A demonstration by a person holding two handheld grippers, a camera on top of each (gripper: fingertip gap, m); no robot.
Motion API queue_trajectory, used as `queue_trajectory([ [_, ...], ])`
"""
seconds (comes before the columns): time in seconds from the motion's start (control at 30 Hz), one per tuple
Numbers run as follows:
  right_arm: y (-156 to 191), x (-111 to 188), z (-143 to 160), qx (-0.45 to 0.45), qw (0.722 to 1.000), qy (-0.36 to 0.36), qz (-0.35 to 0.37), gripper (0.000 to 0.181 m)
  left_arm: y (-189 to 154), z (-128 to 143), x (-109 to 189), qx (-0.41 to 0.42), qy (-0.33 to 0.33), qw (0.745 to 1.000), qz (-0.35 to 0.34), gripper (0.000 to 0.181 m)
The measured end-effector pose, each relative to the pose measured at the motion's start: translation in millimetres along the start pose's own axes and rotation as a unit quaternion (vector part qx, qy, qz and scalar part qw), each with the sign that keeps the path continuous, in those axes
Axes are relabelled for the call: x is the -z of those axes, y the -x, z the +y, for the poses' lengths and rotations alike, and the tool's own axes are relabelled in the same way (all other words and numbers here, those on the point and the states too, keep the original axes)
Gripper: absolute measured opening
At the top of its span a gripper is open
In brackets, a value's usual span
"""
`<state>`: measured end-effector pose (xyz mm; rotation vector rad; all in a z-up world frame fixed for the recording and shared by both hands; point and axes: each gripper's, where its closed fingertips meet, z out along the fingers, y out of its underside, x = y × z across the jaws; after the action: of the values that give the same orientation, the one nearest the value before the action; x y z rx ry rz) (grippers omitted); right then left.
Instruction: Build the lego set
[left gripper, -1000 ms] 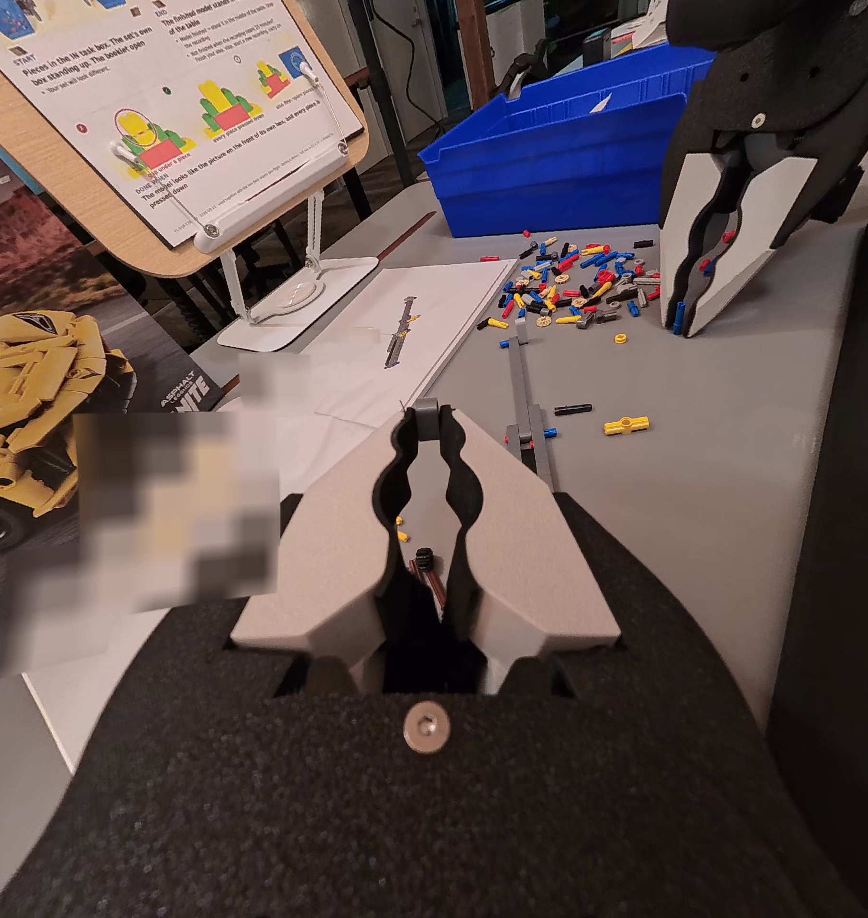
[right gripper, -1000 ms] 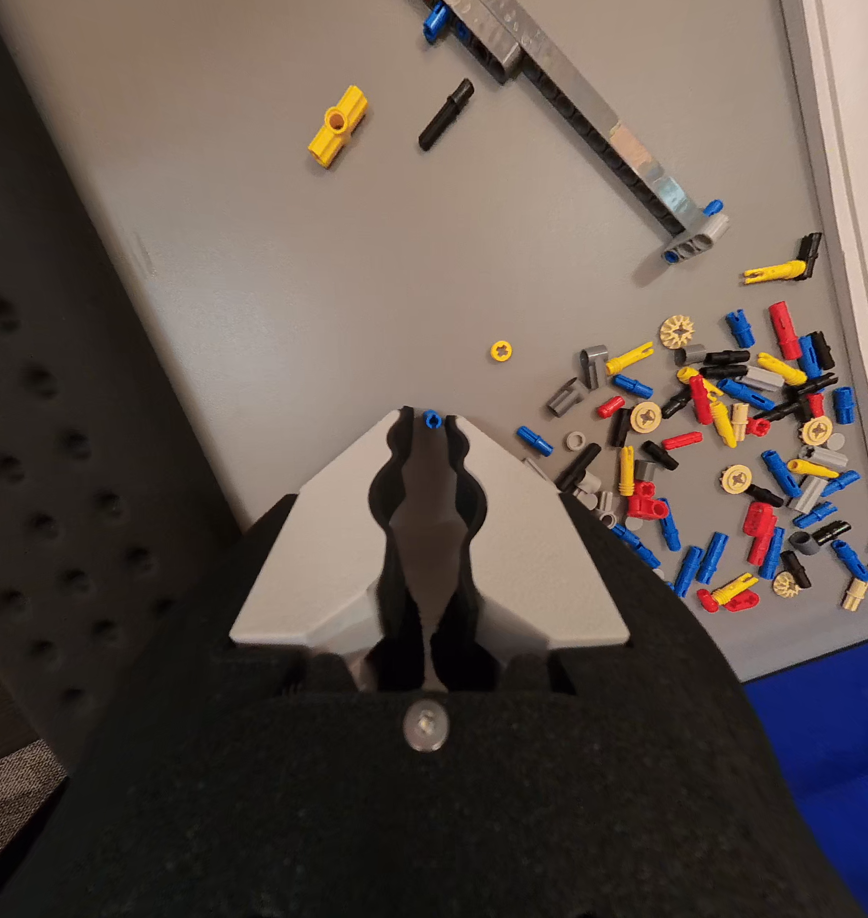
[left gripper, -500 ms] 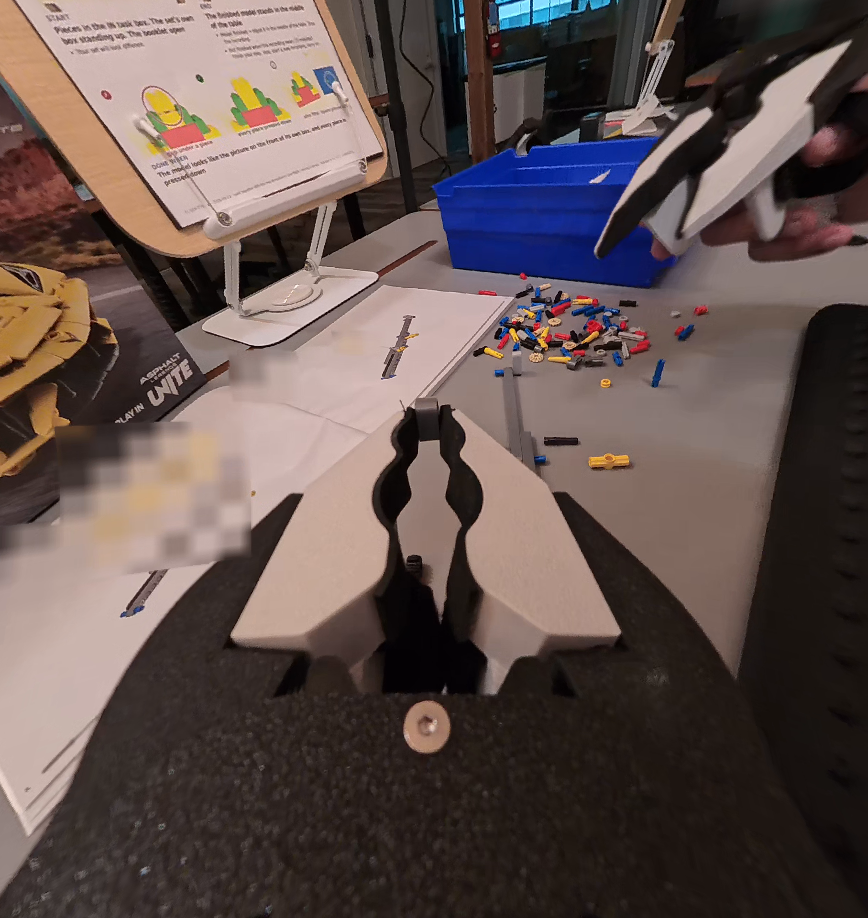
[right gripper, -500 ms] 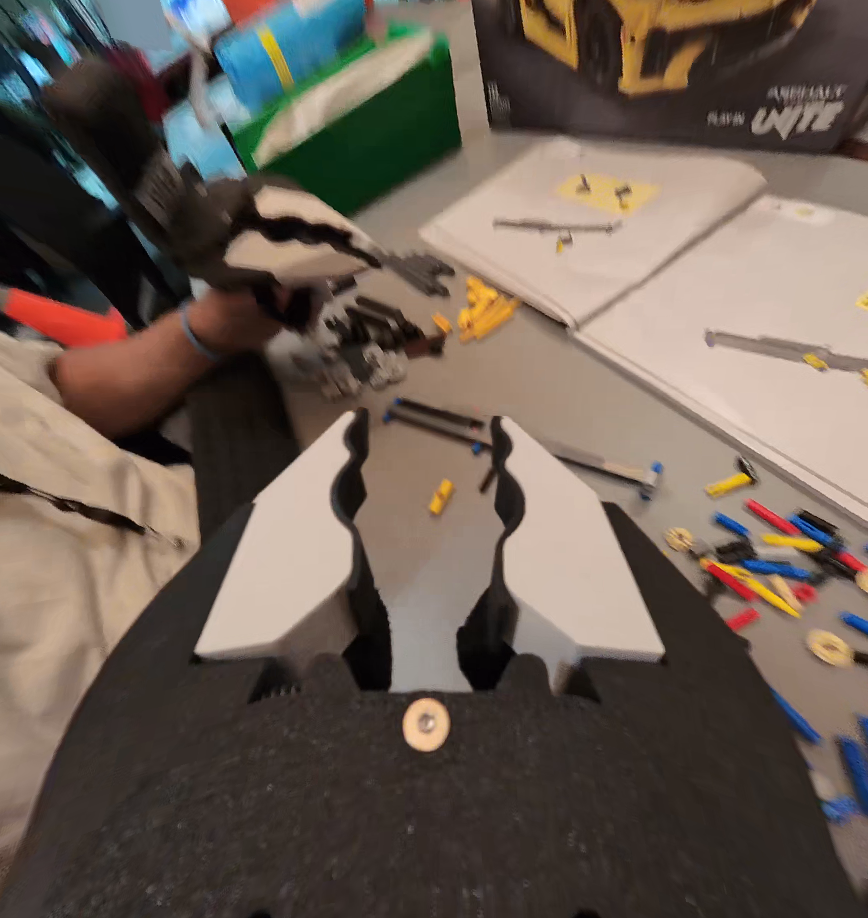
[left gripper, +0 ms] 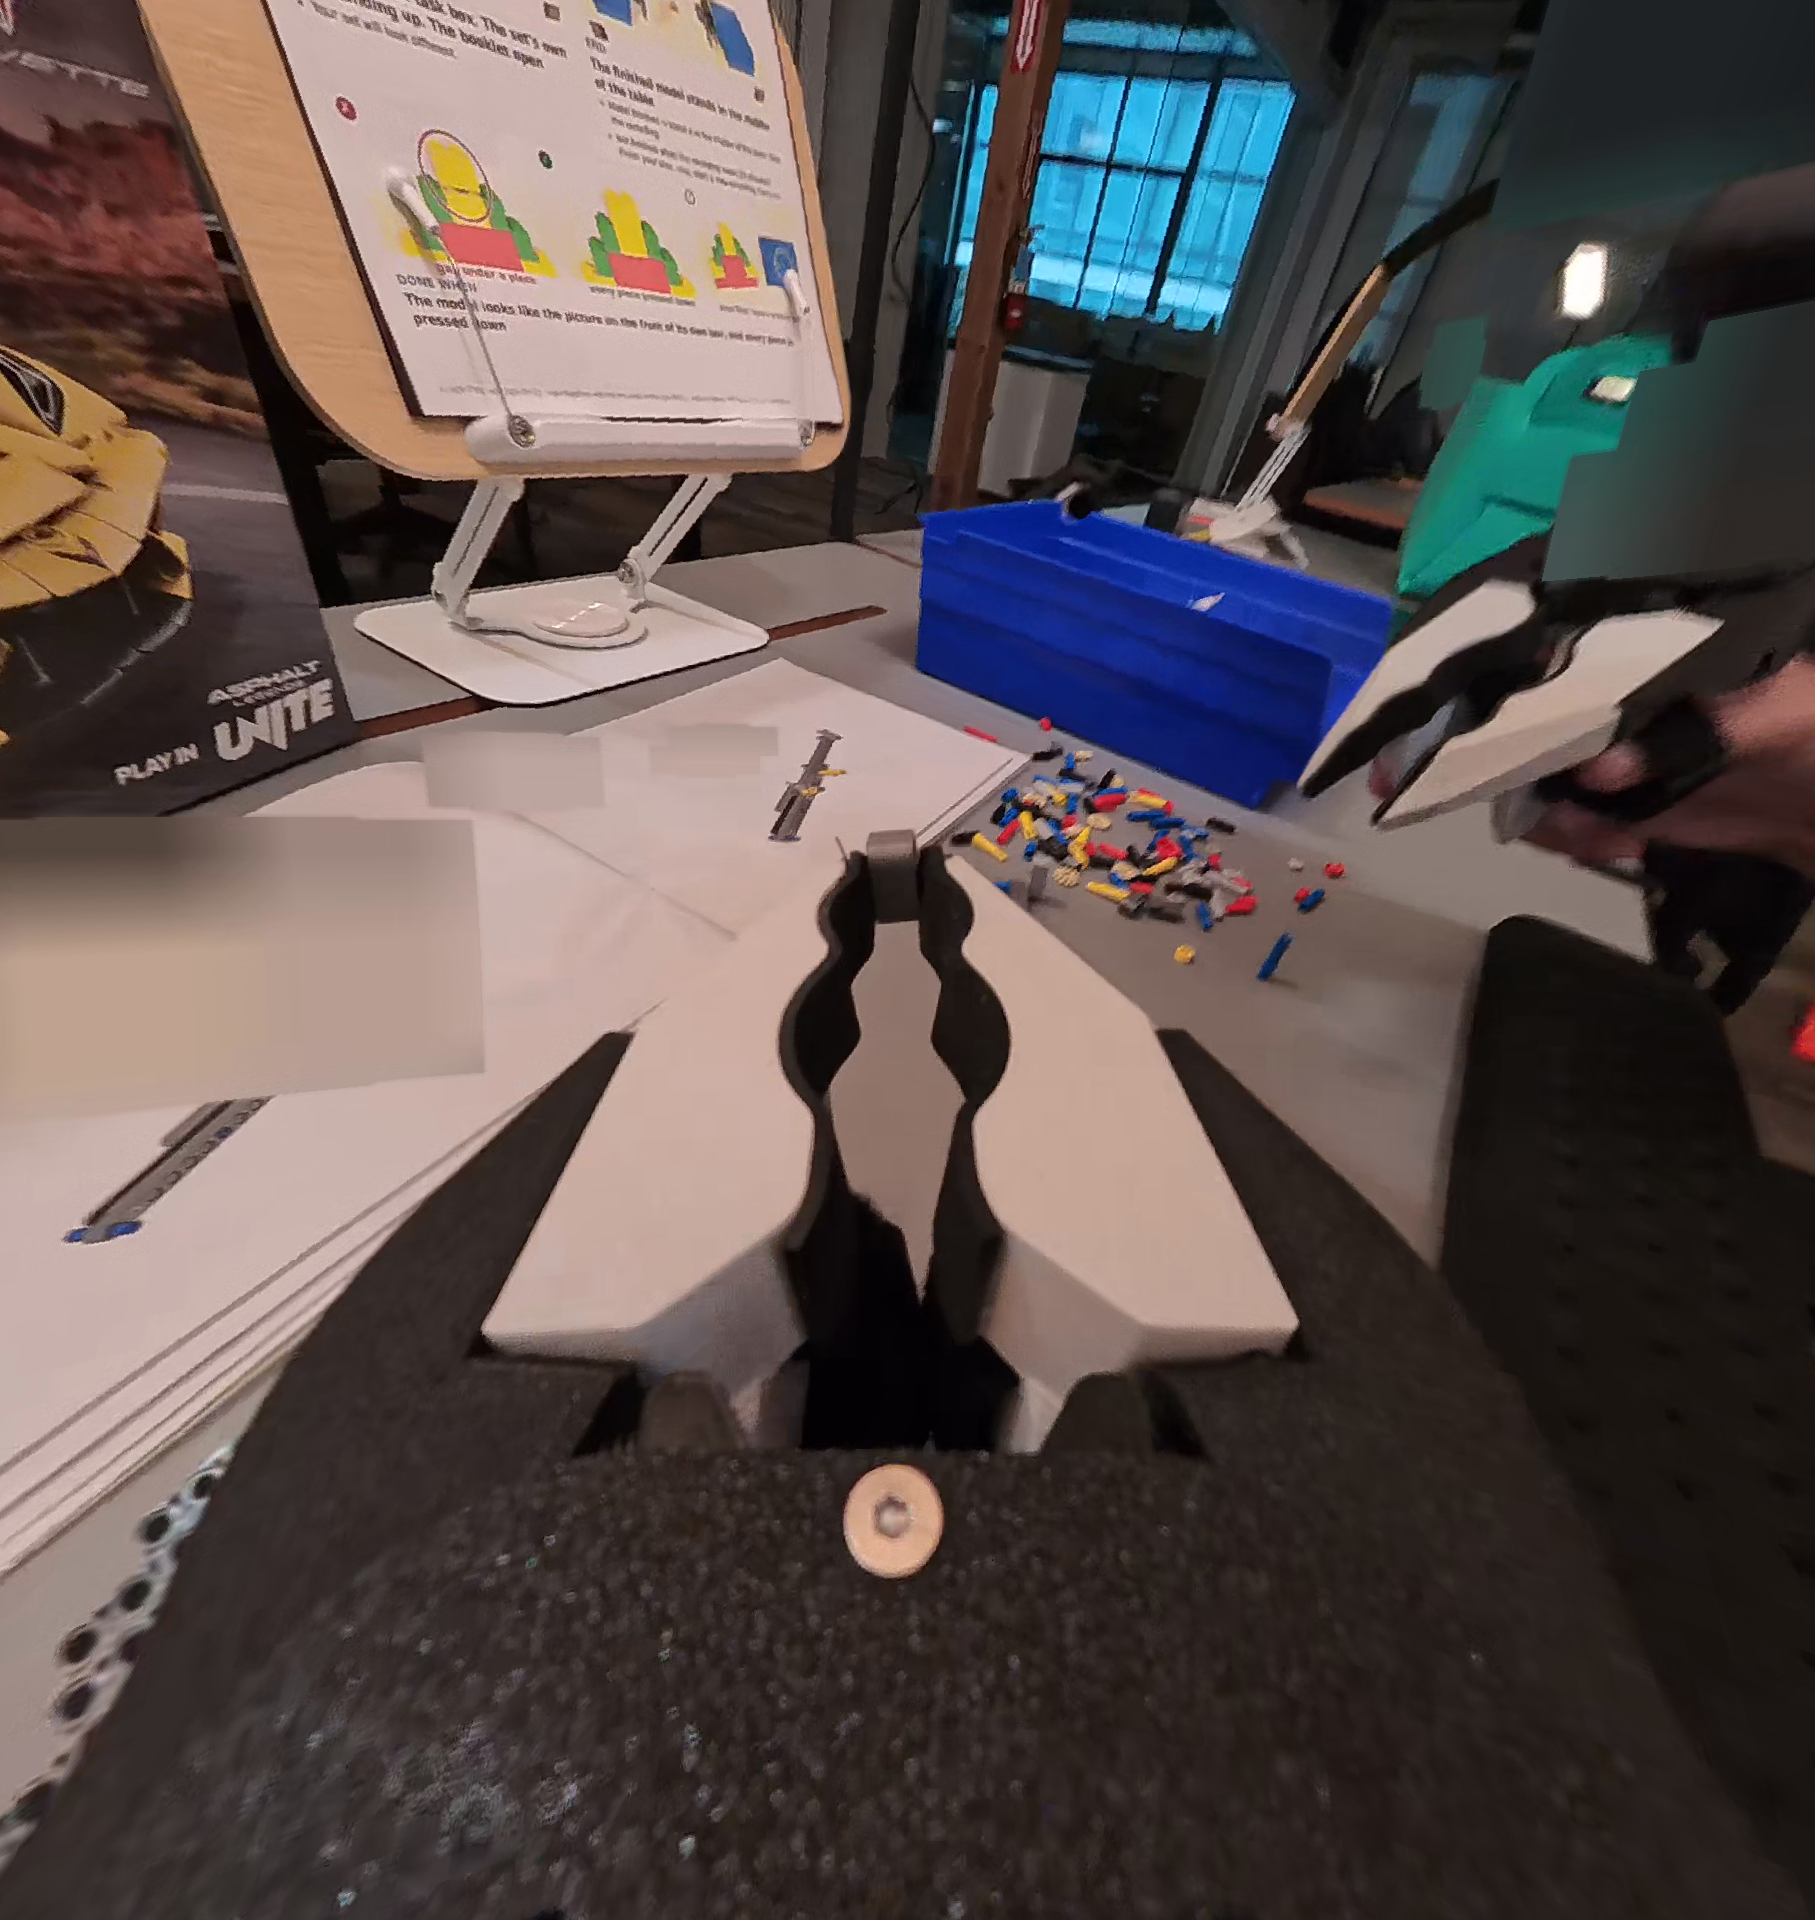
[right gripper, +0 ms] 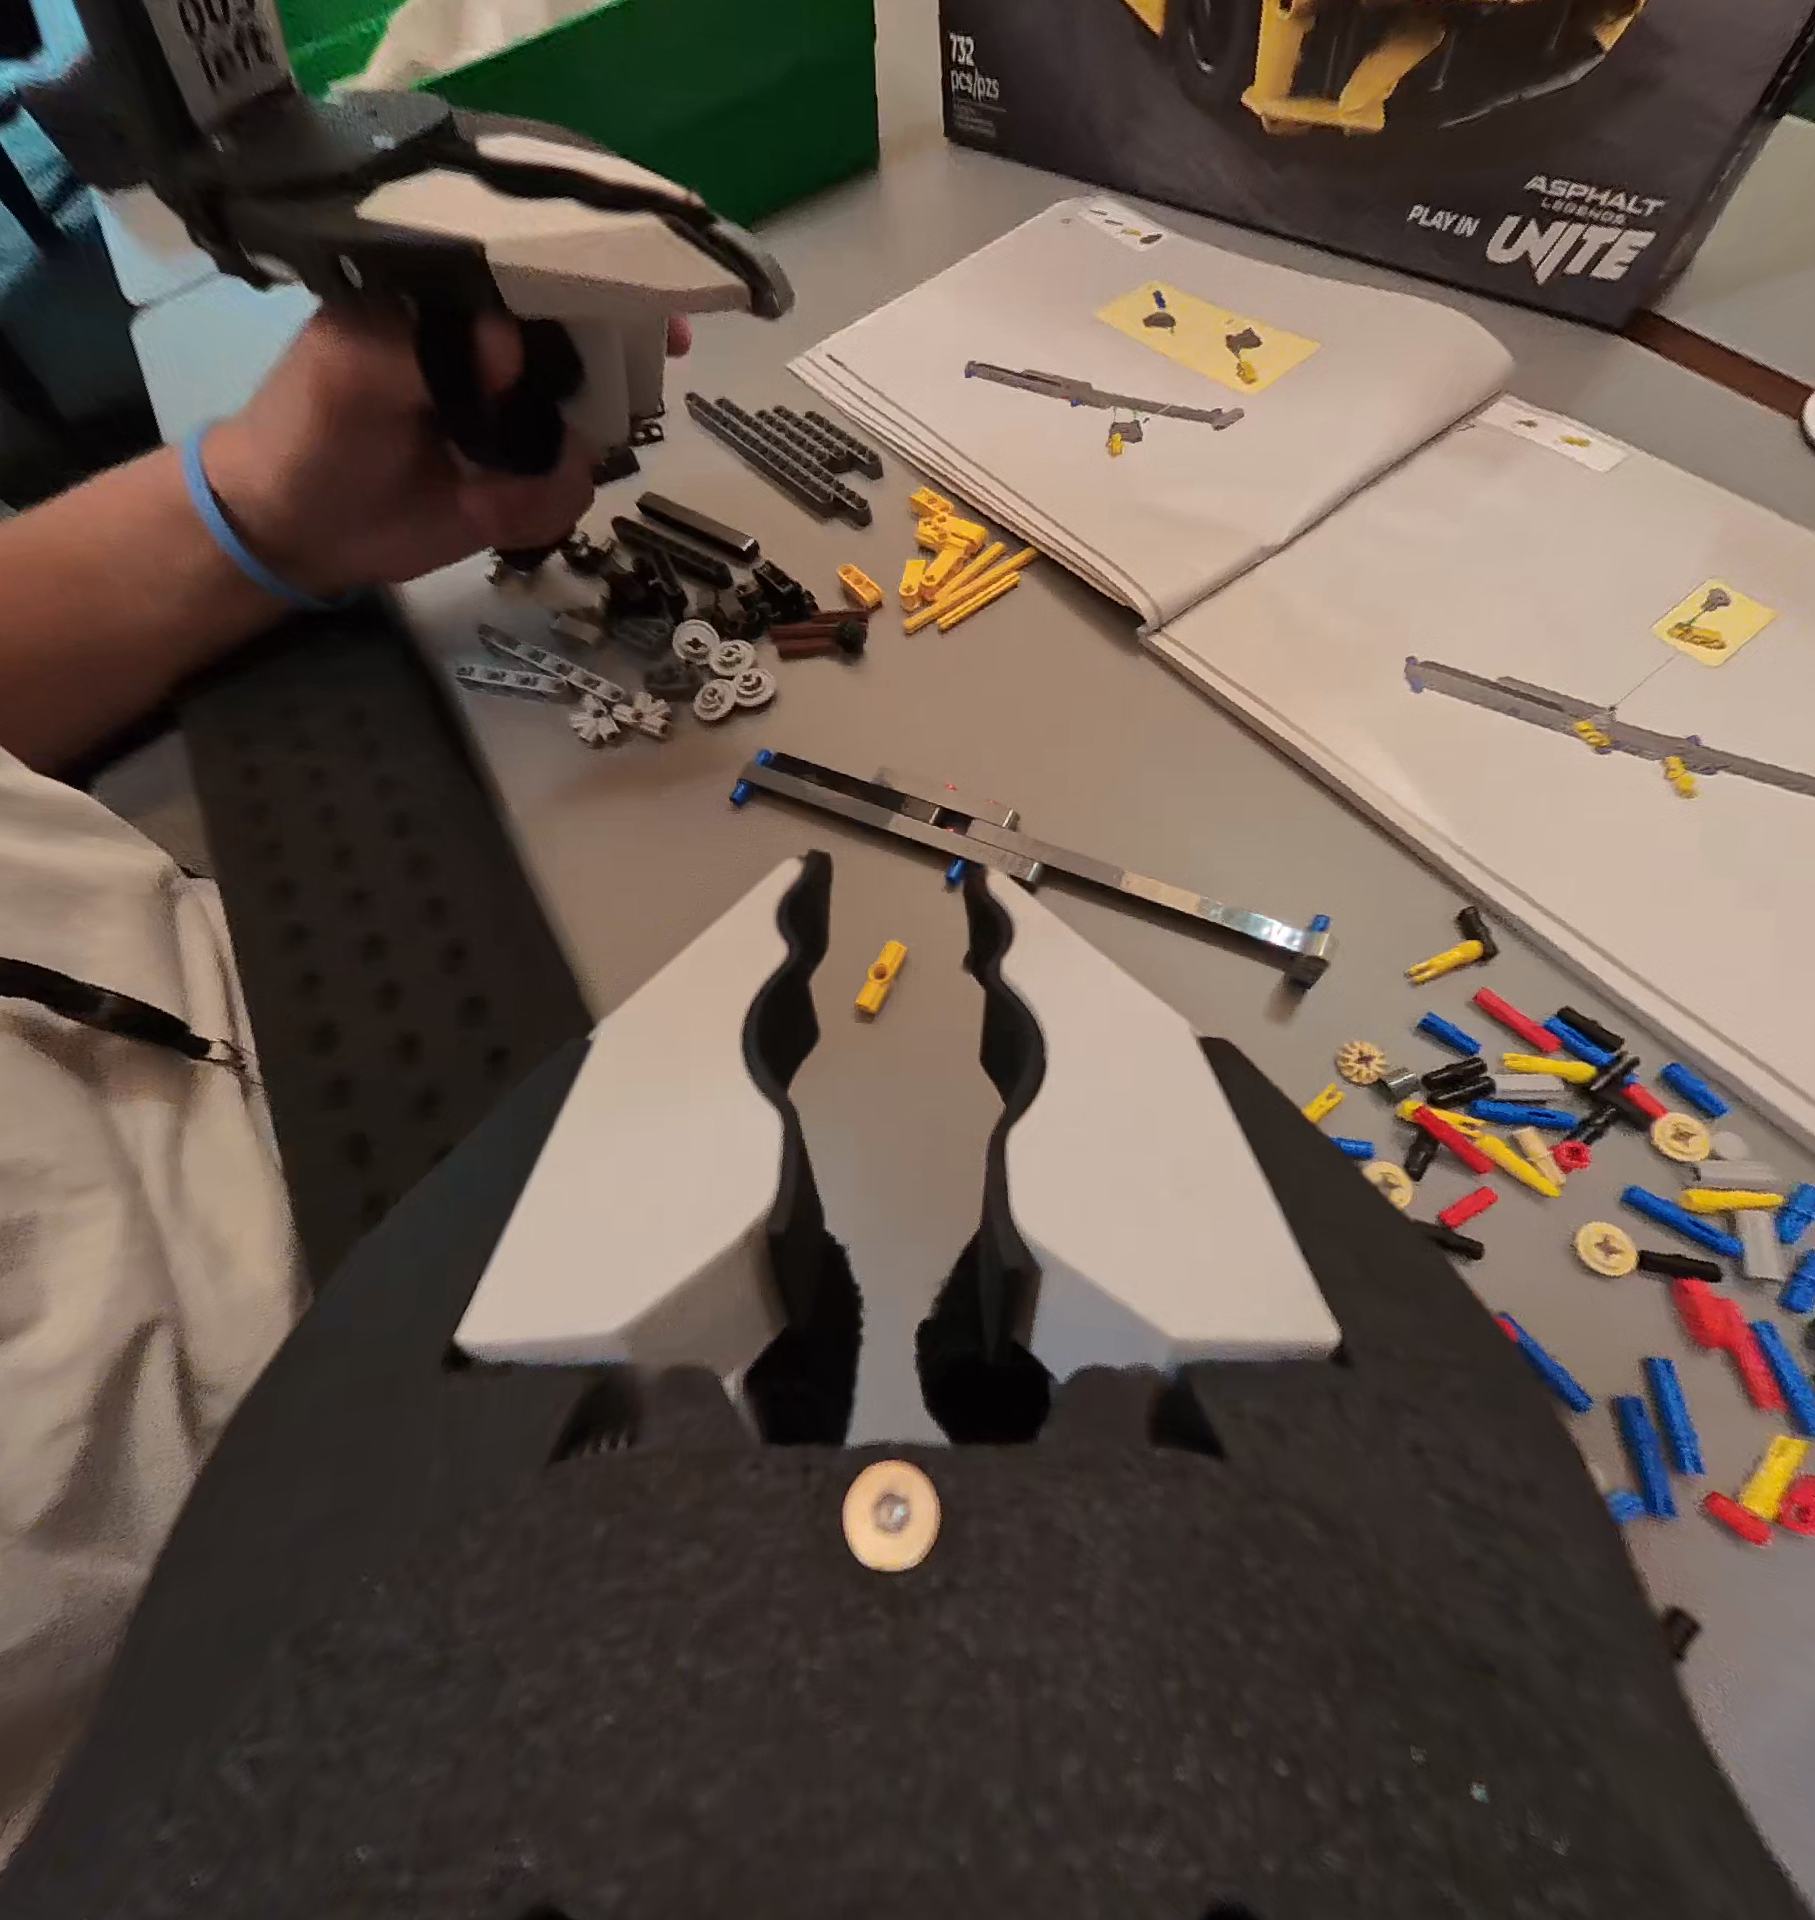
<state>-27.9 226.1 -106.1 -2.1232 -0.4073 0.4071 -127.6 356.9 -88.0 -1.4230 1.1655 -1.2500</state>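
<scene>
Right gripper [right gripper: 895,868] swung off pin pile [right gripper: 1651,1216] toward long beam [right gripper: 1038,857]; fingers apart, empty. Yellow connector [right gripper: 880,977] lies on table between fingers. Beam crosses just beyond fingertips. Left gripper [left gripper: 894,868] raised, tips clamped on grey piece [left gripper: 894,881].

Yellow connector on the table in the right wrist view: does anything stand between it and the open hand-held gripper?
Nothing visible does. The yellow connector lies alone on bare grey table, seen between the right hand-held gripper fingers; the long grey beam lies beyond it.
</scene>
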Motion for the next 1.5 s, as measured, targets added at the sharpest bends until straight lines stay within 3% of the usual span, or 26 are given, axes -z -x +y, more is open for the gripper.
queue_trajectory([
  [0.17,7,-13,-25,-0.011,0.999,-0.048,-0.003,0.013,6,-16,9,0.126,-0.06,0.989,0.057,0.006],
  [0.3,40,-38,-62,-0.054,0.985,-0.134,-0.093,0.014,7,-26,17,0.19,-0.099,0.972,0.098,0.007],
  [0.43,60,-67,-96,-0.067,0.968,-0.187,-0.153,0.022,4,-34,23,0.203,-0.123,0.964,0.121,0.006],
  [0.53,71,-84,-109,-0.081,0.959,-0.183,-0.201,0.025,1,-36,25,0.187,-0.124,0.967,0.119,0.006],
  [0.7,74,-91,-112,-0.108,0.954,-0.177,-0.219,0.024,-4,-32,25,0.145,-0.109,0.978,0.105,0.006],
  [0.87,67,-79,-96,-0.103,0.963,-0.165,-0.187,0.022,-16,-27,20,0.067,-0.081,0.991,0.086,0.006],
  [1.07,55,-60,-79,-0.126,0.965,-0.169,-0.155,0.02,-41,-20,14,-0.001,-0.061,0.992,0.11,0.006],
  [1.17,68,-60,-82,-0.168,0.947,-0.178,-0.21,0.019,-54,-23,15,-0.059,-0.076,0.989,0.114,0.006],
  [1.3,86,-53,-100,-0.231,0.892,-0.211,-0.325,0.028,-74,-30,20,-0.1,-0.111,0.978,0.148,0.006],
  [1.43,94,-55,-106,-0.197,0.9,-0.215,-0.323,0.02,-80,-35,26,-0.104,-0.132,0.972,0.165,0.006],
  [1.5,95,-56,-107,-0.228,0.886,-0.203,-0.349,0.02,-81,-36,28,-0.13,-0.14,0.969,0.155,0.006],
])
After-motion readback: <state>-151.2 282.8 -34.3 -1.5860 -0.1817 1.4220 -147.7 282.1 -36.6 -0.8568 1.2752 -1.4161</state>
